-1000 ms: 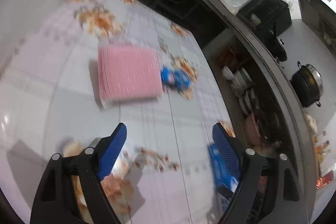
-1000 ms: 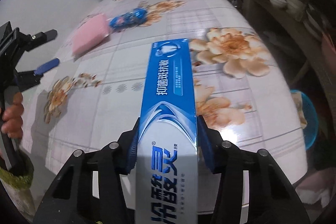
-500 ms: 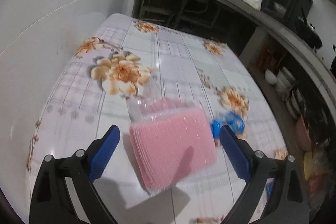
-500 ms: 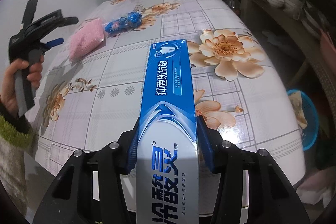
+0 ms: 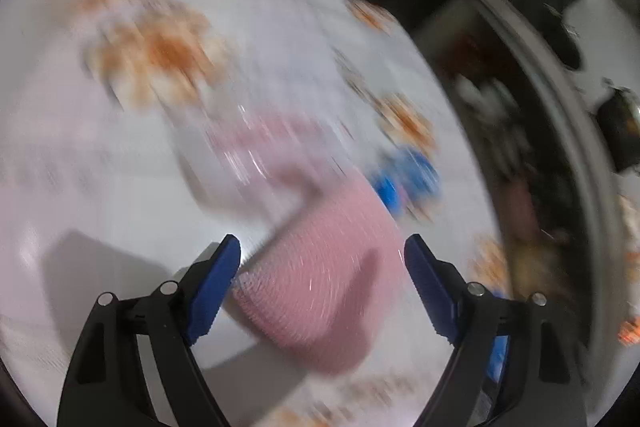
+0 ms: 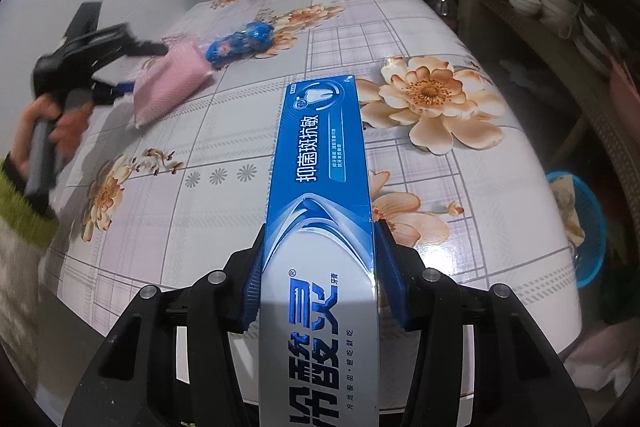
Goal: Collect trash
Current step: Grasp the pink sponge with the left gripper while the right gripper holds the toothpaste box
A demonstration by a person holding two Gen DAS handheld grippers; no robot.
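Right tongs (image 6: 318, 273) clamped on long blue toothpaste box (image 6: 320, 163), box sticking out over near edge of bench (image 6: 460, 27). Left tongs (image 5: 322, 279) apart but closing, straddling pink packet (image 5: 320, 267), pads not visibly pressing yet; view blurred. Pink packet lying flat near left edge of bench, gripped handle and hand (image 6: 60, 123) just beside it. Blue wrapper (image 6: 240, 39) touching packet's far end, toward far-left corner
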